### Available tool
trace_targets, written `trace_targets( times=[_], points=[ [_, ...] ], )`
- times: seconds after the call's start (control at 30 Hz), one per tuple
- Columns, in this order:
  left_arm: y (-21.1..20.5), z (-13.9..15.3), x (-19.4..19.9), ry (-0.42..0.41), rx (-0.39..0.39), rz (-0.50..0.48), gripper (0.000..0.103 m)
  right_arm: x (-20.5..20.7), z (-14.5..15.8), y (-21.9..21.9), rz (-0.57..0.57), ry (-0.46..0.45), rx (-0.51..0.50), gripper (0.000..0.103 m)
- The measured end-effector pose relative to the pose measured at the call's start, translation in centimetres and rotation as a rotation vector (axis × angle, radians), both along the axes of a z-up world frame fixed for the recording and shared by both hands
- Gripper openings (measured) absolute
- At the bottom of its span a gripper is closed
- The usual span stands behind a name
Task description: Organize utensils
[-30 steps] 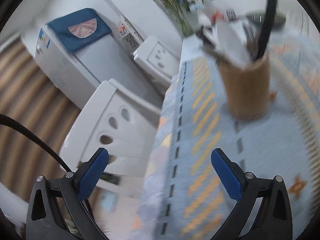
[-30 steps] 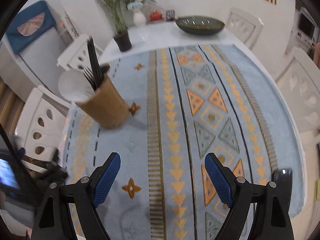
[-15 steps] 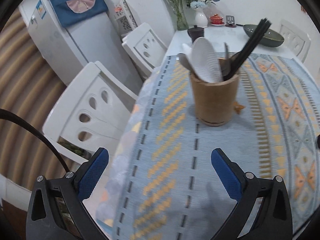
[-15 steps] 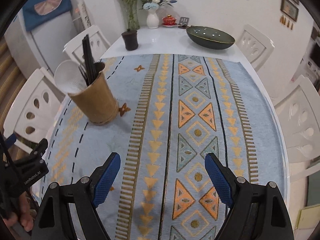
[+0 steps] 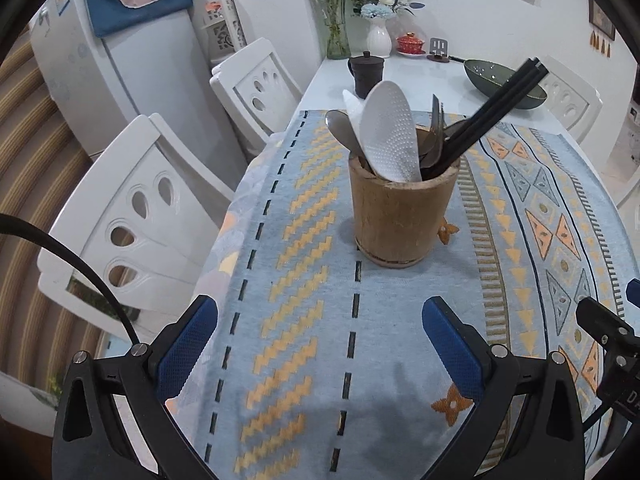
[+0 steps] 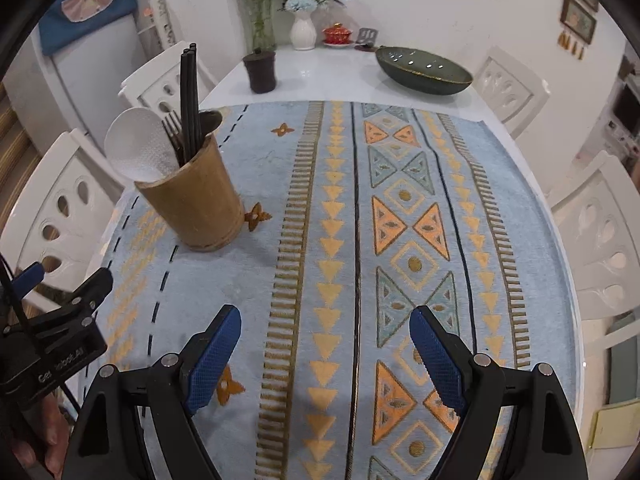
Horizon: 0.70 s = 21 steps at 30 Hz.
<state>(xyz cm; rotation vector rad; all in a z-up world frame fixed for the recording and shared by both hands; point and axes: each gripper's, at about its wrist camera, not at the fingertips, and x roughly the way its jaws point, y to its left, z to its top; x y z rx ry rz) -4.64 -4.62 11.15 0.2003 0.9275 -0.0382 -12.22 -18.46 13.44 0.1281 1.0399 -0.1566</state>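
A wooden utensil holder point(image 5: 402, 216) point(image 6: 196, 200) stands upright on the blue patterned tablecloth point(image 5: 320, 320) point(image 6: 340, 240). It holds a white rice paddle point(image 5: 390, 132) point(image 6: 136, 148), black chopsticks point(image 5: 496, 104) point(image 6: 189, 92), forks point(image 5: 437, 120) point(image 6: 172, 124) and a grey spoon point(image 5: 342, 128). My left gripper point(image 5: 320, 340) hangs open over the cloth in front of the holder, nothing between its fingers. My right gripper point(image 6: 325, 344) is open too, above the cloth's middle, right of the holder.
At the table's far end are a dark green bowl point(image 6: 424, 70) point(image 5: 504, 80), a dark lidded cup point(image 6: 261, 70) point(image 5: 366, 72), a flower vase point(image 6: 302, 30) and a red dish point(image 6: 337, 34). White chairs point(image 5: 140, 208) point(image 6: 600, 232) ring the table. A fridge point(image 5: 120, 60) stands left.
The left wrist view swung from the chairs and floor onto the table, so the holder now sits centred ahead. In the right wrist view the holder has drifted rightward and the left gripper appears at the left edge.
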Motion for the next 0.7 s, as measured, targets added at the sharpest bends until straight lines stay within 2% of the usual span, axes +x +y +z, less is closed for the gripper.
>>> trace_targets(
  times=[0.27,0.7],
  points=[
    [0.8,-0.5,2.2,0.004,-0.043,-0.038,0.103,1.3,-1.2,1.0,-0.046,0.036,0.015,0.085],
    [0.4,-1.1,5.0,-0.007,-0.037,-0.092,0.103,3.8,-2.3,1.2,-0.089,0.078,-0.004,0.085]
  ],
)
